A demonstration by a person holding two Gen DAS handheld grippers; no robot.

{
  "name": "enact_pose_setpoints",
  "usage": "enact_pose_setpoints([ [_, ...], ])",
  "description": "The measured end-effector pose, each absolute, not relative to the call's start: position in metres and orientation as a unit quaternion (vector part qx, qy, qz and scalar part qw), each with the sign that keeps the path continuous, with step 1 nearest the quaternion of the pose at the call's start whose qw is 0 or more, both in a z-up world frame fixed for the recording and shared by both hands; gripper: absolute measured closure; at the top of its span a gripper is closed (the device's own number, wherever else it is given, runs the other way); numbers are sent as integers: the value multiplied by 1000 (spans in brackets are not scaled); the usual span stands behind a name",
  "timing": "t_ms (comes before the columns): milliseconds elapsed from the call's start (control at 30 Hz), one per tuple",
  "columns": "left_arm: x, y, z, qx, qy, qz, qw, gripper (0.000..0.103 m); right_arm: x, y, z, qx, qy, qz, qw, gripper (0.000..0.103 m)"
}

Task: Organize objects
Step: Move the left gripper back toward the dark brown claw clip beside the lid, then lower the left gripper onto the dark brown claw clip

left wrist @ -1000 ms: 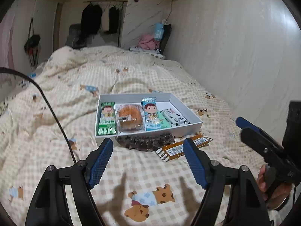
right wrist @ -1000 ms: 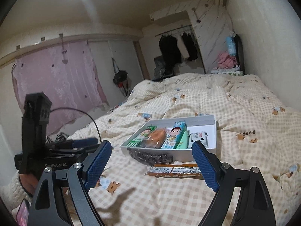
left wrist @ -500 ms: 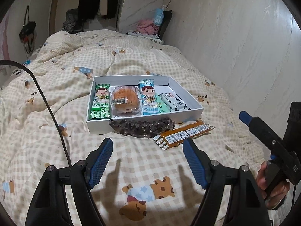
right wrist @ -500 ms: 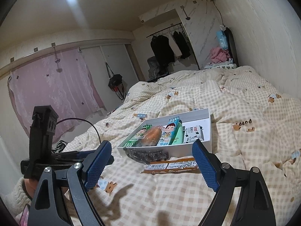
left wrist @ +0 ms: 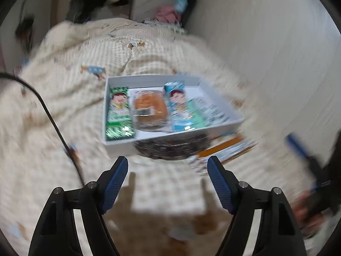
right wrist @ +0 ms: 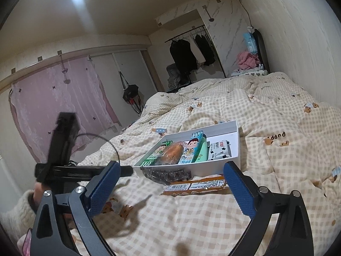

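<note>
Your left claw (left wrist: pixel 167 164) has dipped closer toward the hair clip (left wrist: pixel 172 149), released and empty. Your right claw (right wrist: pixel 170 170) is opening, nothing between its jaws. Clip and snack bar (right wrist: pixel 197 186) lie on the bed (right wrist: pixel 277 128), at the white box's (right wrist: pixel 238 140) 6 o'clock edge.

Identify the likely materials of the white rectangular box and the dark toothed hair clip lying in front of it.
White rectangular box: probably matte cardboard, with thin, straight, folded-looking walls. Dark toothed hair clip: apparently glossy, translucent dark plastic, with highlights along its moulded teeth.
</note>
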State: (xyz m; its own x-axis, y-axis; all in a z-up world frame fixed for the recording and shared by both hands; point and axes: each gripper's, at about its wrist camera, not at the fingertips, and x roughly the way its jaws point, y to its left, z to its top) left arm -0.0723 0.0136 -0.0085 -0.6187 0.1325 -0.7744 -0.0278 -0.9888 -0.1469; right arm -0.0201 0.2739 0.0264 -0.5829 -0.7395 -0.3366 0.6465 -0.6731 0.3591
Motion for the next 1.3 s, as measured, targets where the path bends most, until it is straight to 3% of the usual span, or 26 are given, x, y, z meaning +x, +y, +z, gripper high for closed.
enact_pose_setpoints([
  [100,-86,19,-16,-442,-16,896,51,25,-21,274,25,237,-100,-883,392,5],
  [367,-109,-3,-46,-488,-82,866,70,25,-22,274,24,241,-105,-881,393,5],
  [667,-112,7,-53,-492,-80,862,98,25,-25,278,21,249,-120,-878,390,5],
  [700,-111,10,-51,-485,-75,865,104,27,-25,278,22,248,-120,-879,390,5],
  [767,-106,17,-45,-472,-63,872,116,39,-24,278,22,247,-119,-879,391,5],
  [867,-106,22,-43,-473,-59,870,127,46,-24,277,21,251,-119,-877,391,5],
  [1167,-120,10,-57,-500,-160,846,96,44,-25,276,20,260,-121,-874,391,5],
  [1300,-122,17,-63,-515,-162,839,68,45,-26,277,20,263,-124,-873,391,5],
])
